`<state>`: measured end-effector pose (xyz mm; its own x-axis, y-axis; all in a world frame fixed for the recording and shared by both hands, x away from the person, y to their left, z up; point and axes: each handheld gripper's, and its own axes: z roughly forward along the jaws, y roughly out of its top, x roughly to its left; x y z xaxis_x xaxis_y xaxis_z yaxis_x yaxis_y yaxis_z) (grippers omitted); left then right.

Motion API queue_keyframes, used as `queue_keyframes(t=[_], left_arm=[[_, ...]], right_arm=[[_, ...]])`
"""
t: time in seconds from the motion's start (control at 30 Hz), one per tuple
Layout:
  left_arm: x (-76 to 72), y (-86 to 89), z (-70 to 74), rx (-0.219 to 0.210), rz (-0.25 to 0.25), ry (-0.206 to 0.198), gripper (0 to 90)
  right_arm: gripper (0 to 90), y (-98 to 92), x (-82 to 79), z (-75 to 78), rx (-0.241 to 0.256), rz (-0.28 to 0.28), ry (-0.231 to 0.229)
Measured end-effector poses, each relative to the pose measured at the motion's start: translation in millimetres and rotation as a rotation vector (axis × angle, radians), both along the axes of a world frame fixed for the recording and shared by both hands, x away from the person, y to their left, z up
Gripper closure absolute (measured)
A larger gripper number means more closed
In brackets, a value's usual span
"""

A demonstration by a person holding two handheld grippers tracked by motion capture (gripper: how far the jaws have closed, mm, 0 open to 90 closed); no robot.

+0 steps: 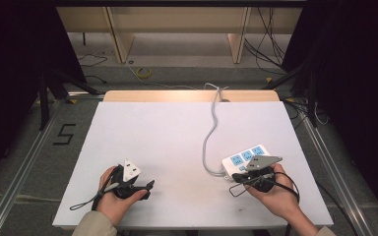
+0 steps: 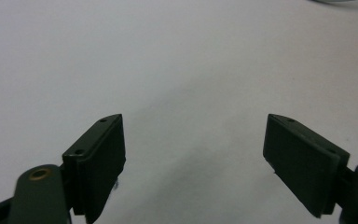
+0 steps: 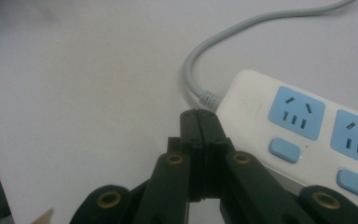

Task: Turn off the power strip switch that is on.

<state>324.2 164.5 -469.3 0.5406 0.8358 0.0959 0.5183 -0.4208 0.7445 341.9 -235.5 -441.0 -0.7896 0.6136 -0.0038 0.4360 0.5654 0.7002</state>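
Note:
A white power strip [image 1: 245,159] with blue sockets lies at the table's right front, and its grey cable [image 1: 210,132] runs to the far edge. My right gripper [image 1: 235,177] rests just in front of the strip, jaws pressed together with nothing between them. In the right gripper view the closed tips [image 3: 198,115] sit beside the strip's cable end [image 3: 284,116], next to the cable [image 3: 200,60]. My left gripper [image 1: 149,190] is at the front left, held low over bare table. Its jaws stand wide apart in the left gripper view [image 2: 193,140], holding nothing.
The white table [image 1: 152,132] has a wooden strip along its far edge. Metal rails run along both sides on the floor, and a "5" mark [image 1: 64,133] lies at the left. Loose cables lie on the floor beyond the table.

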Motion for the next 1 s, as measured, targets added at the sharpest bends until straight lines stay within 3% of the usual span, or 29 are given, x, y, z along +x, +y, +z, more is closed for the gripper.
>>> queue_keyframes(t=[1.0], left_arm=[[-0.2, -0.6, 0.1, 0.01, 0.0, 0.0, 20.8]], right_arm=[[90.0, -9.5, 7.2, 4.5, -0.008, -0.041, -0.014]])
